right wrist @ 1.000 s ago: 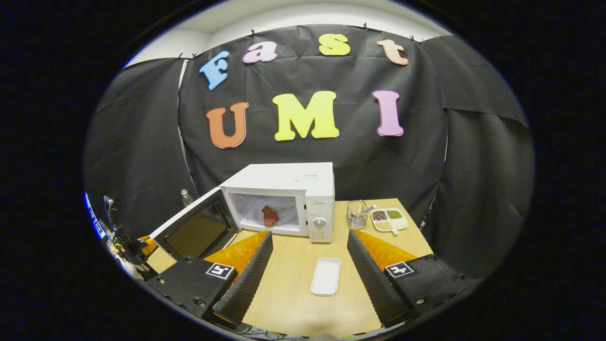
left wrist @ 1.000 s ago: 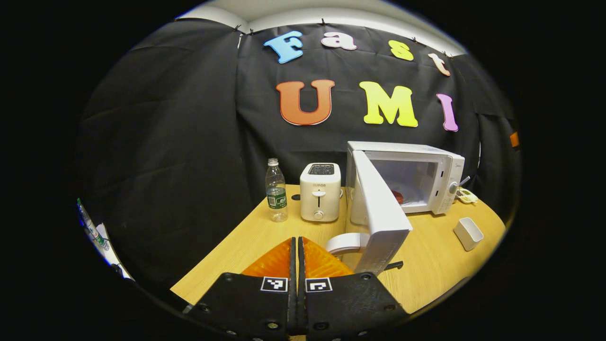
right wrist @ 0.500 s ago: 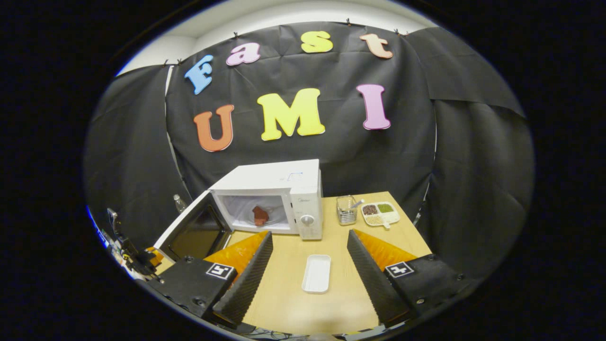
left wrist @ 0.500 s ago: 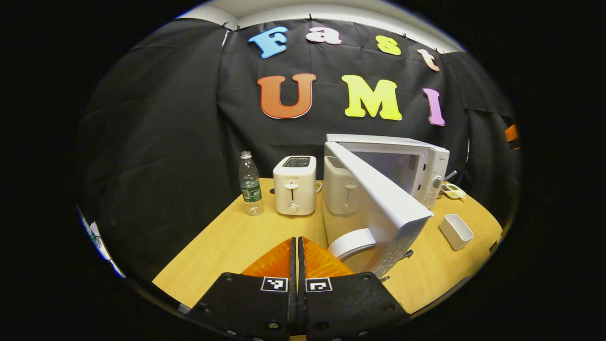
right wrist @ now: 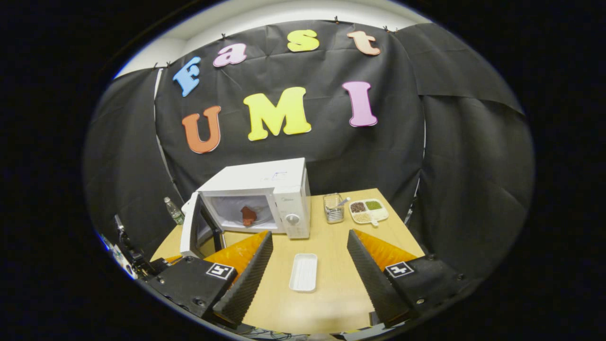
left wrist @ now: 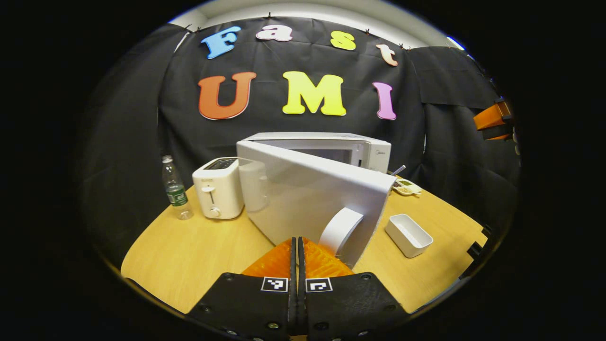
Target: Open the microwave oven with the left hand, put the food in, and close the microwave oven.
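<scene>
door half-blocks cavity; tray (mid-table) obstructs

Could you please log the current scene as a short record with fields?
microwave: white, on wooden table
door: partly open
food: reddish piece inside the cavity
left gripper: shut, empty, beside door handle
right gripper: open, empty, above white tray
toaster: left of door
bottle: upright, left of toaster

White toaster, water bottle, empty white tray, divided snack dish, wire basket
</scene>
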The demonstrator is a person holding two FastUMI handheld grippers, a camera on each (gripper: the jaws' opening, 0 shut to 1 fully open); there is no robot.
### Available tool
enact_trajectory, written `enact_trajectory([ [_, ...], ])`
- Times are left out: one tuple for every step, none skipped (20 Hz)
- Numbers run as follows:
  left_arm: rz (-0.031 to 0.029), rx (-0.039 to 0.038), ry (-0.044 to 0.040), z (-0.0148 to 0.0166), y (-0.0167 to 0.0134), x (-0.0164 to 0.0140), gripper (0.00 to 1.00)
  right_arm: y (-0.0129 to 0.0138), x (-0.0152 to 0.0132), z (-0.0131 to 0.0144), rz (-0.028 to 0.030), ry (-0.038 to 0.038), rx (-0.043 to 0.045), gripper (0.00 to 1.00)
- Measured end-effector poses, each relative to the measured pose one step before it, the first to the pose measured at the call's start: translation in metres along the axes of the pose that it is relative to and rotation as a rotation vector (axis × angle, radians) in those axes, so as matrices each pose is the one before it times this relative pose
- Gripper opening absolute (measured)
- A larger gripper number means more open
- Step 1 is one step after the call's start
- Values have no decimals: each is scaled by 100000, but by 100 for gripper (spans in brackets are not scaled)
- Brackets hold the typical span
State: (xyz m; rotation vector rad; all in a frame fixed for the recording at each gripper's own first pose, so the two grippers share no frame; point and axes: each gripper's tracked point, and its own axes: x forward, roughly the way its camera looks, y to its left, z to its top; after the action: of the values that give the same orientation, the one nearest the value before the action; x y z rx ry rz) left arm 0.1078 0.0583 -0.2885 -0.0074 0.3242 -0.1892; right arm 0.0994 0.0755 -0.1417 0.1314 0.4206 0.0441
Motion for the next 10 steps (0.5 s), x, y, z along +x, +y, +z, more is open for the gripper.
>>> enact_trajectory([
  [-2076,214,-296,304,-969,820,0,-600,238,50,-780,-21,148,92],
  [-1711,166,-180,265,-943,905,0,-748,300,109,-757,73,66,92],
  [-1870,112,-452,72,-824,899,0,-547,58,176,-761,21,69,91],
  [-1148,209,-23,239,-605,904,0,-479,138,162,-899,-95,268,92],
  [-1523,141,-321,360,-603,936,0,-328,82,219,-552,58,483,92],
  [-1016,312,-485,453,-477,973,0,-283,99,236,-410,-11,518,92],
  [-1078,490,-323,362,-445,979,0,-247,146,73,-654,-27,291,92],
  [-892,573,-662,448,-266,928,0,-267,209,165,-690,157,85,92],
  [-862,238,-372,286,-409,933,0,-336,196,78,-656,84,272,92],
  [-340,267,-426,382,-138,828,0,-316,179,72,-497,188,227,92],
])
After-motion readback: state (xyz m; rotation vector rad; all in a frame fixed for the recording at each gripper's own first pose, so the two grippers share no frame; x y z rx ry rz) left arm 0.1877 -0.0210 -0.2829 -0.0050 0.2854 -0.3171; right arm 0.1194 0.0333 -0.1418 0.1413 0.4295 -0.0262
